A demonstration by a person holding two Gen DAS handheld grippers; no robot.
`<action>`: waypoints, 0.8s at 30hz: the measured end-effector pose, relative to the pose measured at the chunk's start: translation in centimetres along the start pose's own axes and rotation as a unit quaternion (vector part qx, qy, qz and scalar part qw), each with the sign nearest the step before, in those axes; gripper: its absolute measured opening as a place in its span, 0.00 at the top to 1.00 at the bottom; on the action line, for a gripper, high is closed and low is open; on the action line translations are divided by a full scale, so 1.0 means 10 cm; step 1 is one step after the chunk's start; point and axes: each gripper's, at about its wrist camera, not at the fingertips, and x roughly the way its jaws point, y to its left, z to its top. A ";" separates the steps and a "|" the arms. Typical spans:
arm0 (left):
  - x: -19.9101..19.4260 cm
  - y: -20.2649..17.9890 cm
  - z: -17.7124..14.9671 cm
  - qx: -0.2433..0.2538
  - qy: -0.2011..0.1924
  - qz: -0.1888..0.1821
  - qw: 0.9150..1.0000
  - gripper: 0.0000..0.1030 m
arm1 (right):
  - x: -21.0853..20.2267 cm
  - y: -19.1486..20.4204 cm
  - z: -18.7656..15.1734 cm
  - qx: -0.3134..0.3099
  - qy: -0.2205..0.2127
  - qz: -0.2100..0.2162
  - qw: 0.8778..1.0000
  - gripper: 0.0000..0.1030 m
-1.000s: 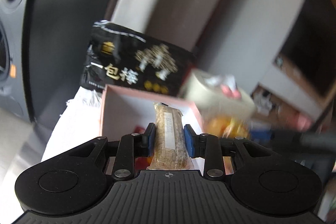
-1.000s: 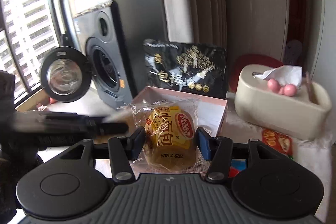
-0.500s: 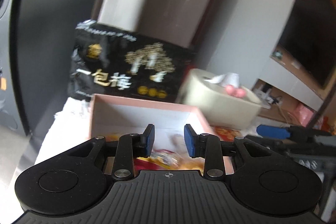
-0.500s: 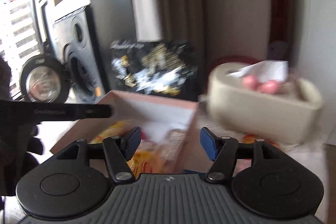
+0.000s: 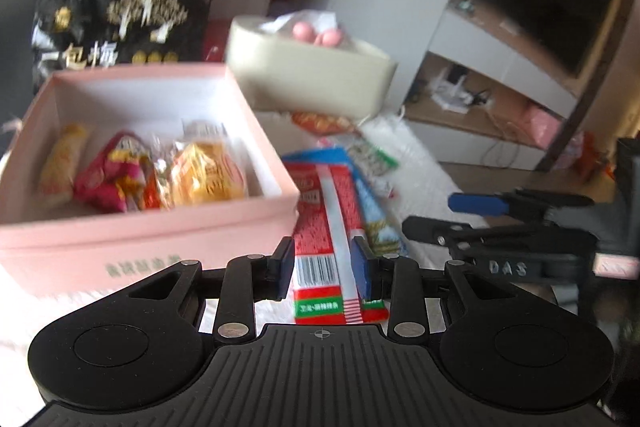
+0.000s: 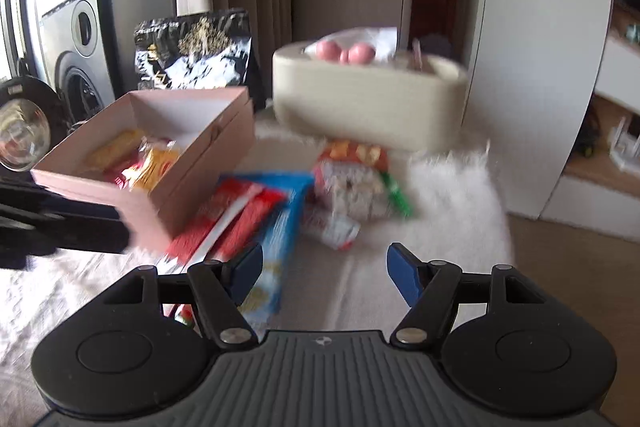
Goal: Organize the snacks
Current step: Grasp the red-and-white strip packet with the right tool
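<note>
A pink open box (image 5: 168, 227) (image 6: 192, 171) holds several wrapped snacks, among them a yellow cake pack (image 5: 208, 179) and a grain bar (image 5: 62, 167). My left gripper (image 5: 323, 267) is open and empty, its pads on either side of a red snack packet (image 5: 316, 223) lying right of the box; I cannot tell if they touch it. A blue packet (image 5: 376, 215) (image 6: 276, 239) lies beside it. My right gripper (image 6: 324, 271) is open wide and empty above the white cloth, near the blue packet. It also shows in the left wrist view (image 5: 480, 205).
A beige tissue box (image 6: 368, 103) (image 5: 308, 75) stands behind the loose snacks. A black snack bag (image 5: 120, 23) (image 6: 196, 51) leans behind the pink box. More small packets (image 6: 352, 179) lie on the white furry cloth (image 6: 452, 195). Shelves (image 5: 500, 87) are at the right.
Both grippers let go of their snacks into the pink box: the left dropped the grain bar, the right the yellow cake pack. Both then drew back and down toward the loose packets.
</note>
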 end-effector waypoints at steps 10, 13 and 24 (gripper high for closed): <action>-0.12 0.31 -0.09 -0.096 -0.040 0.045 0.994 0.66 | -0.10 0.46 -0.07 -0.034 -0.029 0.047 0.998 0.33; -0.19 0.41 -0.09 -0.103 -0.039 0.056 0.992 0.66 | 0.13 0.72 0.03 -0.036 -0.006 0.023 0.999 0.32; -0.21 0.51 -0.16 -0.115 -0.030 0.040 0.992 0.66 | 0.34 0.97 -0.05 -0.100 0.003 -0.016 0.995 0.38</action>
